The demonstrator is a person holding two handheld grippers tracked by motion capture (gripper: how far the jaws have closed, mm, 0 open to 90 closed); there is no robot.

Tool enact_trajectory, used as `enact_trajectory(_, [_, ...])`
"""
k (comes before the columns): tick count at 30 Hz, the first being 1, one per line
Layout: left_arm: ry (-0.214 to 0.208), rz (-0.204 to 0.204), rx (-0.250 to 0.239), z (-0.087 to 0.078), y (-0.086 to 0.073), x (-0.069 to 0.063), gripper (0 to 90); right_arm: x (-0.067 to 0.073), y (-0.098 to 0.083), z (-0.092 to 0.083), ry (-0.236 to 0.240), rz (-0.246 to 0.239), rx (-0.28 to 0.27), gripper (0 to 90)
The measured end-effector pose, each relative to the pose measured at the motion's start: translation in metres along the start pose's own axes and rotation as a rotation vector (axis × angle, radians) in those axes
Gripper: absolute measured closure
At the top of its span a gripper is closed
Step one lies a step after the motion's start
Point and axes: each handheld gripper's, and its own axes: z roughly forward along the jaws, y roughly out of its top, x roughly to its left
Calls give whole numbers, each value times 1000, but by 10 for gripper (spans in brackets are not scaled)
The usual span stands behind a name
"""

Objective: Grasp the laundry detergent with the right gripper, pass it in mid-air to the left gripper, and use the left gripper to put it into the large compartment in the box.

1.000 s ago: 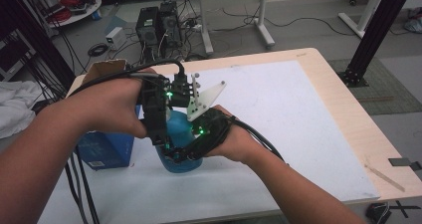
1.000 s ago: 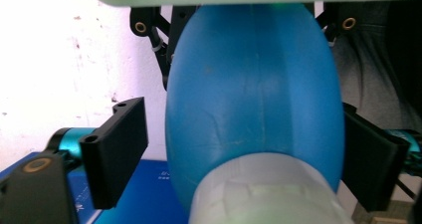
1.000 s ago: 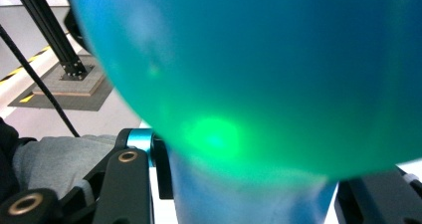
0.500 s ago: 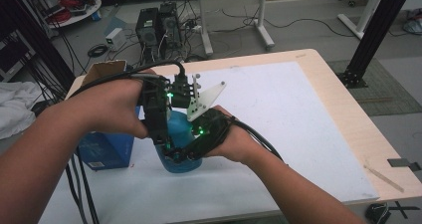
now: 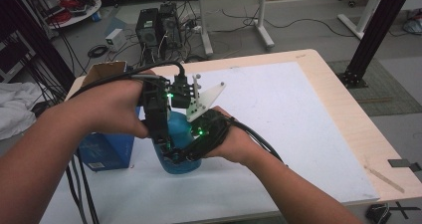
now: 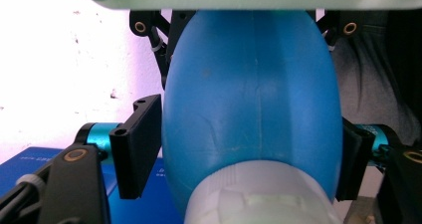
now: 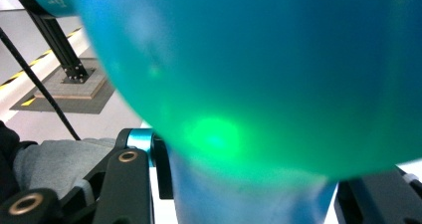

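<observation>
White table point(image 5: 298, 114), frame centre: we clamp our right gripper point(image 5: 191, 149) on a blue bulb point(image 5: 176, 129); our left gripper point(image 5: 158, 134), closing, brackets its sides.

High view: fixed above the near edge of the table point(image 5: 318, 114), facing forward and down; floor and desk legs beyond. The bulb point(image 5: 176, 129) sits well below it, left of centre.
Left gripper view: rides the left gripper point(image 6: 249, 164), looks along its pads point(image 6: 137, 144); very near the bulb point(image 6: 251, 99), table pale behind it, box point(image 6: 30, 167) low at left.
Right gripper view: rides the right gripper point(image 7: 249, 194), pressed close under the bulb point(image 7: 259, 69), blurred; floor off to its left.
Shared: all three take in the bulb; high view also sees the box point(image 5: 107, 149) beside it.
</observation>
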Motion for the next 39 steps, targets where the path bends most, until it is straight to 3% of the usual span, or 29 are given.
enact_trajectory(8, [-11,-3,7,1,2,-1,373,0,0,0,2,4,-9,470])
enact_trajectory(27, [-24,-44,42,-2,5,-4,388,3,1,-1,18,6,-13,451])
enact_trajectory(30, [-29,-46,30,-4,4,-2,388,3,-2,-3,-9,26,-26,352])
enact_trajectory(36, [-30,-71,33,-7,-1,0,388,1,-9,-15,-28,65,-35,278])
enact_trajectory(39, [-33,-94,41,-7,-4,1,387,2,-9,-25,-60,76,-14,225])
